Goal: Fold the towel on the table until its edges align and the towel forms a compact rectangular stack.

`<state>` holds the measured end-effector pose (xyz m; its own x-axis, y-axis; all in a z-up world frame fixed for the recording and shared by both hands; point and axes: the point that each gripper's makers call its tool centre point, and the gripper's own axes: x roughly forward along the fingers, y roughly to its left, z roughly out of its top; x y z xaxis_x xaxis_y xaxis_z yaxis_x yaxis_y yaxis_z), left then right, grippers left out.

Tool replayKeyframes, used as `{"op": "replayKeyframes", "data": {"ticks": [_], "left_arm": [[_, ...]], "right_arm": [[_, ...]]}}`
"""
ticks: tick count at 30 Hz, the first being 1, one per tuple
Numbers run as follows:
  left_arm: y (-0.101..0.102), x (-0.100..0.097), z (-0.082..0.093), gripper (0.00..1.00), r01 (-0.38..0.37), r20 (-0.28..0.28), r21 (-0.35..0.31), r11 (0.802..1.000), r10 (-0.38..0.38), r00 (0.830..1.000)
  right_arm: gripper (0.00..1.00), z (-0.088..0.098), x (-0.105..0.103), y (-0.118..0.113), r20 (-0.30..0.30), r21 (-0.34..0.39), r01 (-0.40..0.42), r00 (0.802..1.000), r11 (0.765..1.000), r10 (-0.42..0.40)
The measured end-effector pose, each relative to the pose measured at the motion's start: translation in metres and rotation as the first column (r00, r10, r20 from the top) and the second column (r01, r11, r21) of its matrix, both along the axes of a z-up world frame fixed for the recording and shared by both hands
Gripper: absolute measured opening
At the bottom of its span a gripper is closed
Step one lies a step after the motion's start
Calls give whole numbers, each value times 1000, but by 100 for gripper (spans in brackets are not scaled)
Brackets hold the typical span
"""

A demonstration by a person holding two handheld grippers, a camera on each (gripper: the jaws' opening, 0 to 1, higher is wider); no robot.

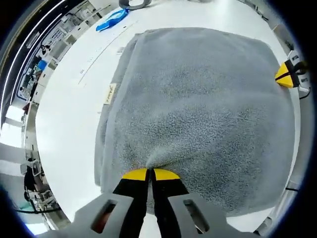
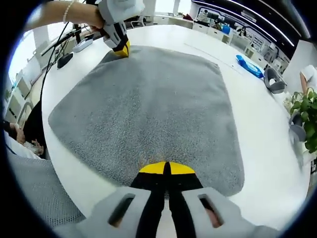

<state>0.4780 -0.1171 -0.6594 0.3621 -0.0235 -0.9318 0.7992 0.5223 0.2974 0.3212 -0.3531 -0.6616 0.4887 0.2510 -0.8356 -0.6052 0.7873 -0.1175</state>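
Towel (image 1: pixel 198 114) pinched, apparently, by left gripper (image 1: pixel 150 174) and right gripper (image 2: pixel 166 168).

Towel (image 1: pixel 198 109): grey terry cloth, folded into at least two layers, lying flat on the white table (image 1: pixel 74 114). Roughly rectangular with rounded corners. Stacked layer edges and a small label show along one side; near edge slightly puckered. Pile uniform, surface smooth, no large wrinkles.
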Motion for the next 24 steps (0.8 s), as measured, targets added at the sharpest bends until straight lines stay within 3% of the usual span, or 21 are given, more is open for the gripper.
{"op": "replayKeyframes", "data": {"ticks": [7, 24], "left_arm": [[-1, 9, 0, 2, 14, -1, -10, 1000, -14, 1000], [-4, 26, 0, 2, 78, -10, 33, 996, -78, 997]], "right_arm": [[0, 0, -8, 7, -8, 8, -14, 1000, 1000, 14], [0, 0, -21, 21, -28, 31, -35, 999, 999, 36]]}}
